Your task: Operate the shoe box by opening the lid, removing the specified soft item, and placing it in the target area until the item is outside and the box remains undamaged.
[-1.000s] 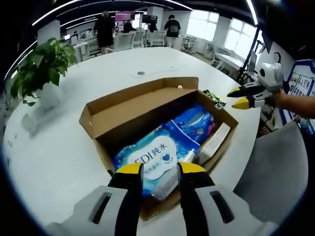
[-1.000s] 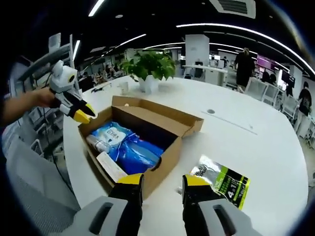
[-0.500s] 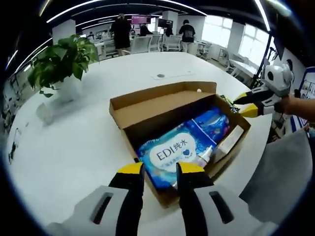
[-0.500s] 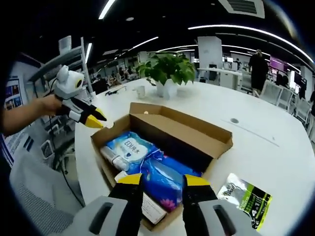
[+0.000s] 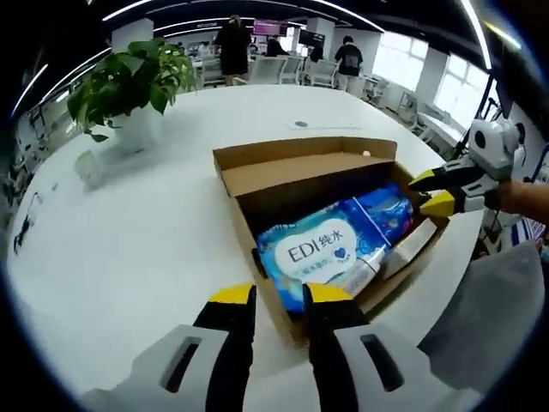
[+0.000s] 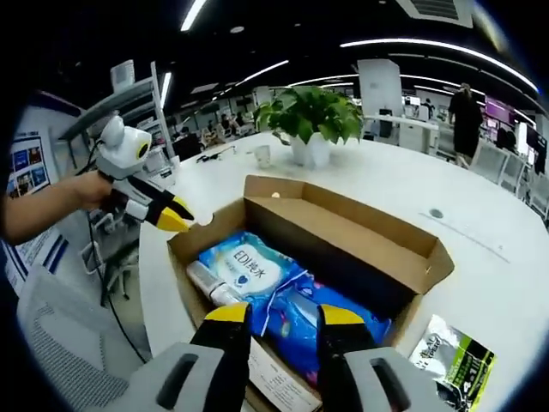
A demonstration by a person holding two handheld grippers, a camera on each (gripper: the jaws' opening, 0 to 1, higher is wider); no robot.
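Near the counter (image 5: pixel 129 232) edge, both grippers (image 5: pixel 276 296) (image 6: pixel 273 316) hover with narrowly parted, empty fingers over the open shoe box (image 5: pixel 283 167), whose cardboard wall could crumple if snagged while grabbing the wet-wipes pack (image 5: pixel 313 251).

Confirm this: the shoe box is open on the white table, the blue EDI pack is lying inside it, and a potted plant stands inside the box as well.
Wrong about the plant. The potted plant stands on the white table beyond the shoe box, not inside it, as the left gripper view shows. The box is open, with the blue EDI pack inside.
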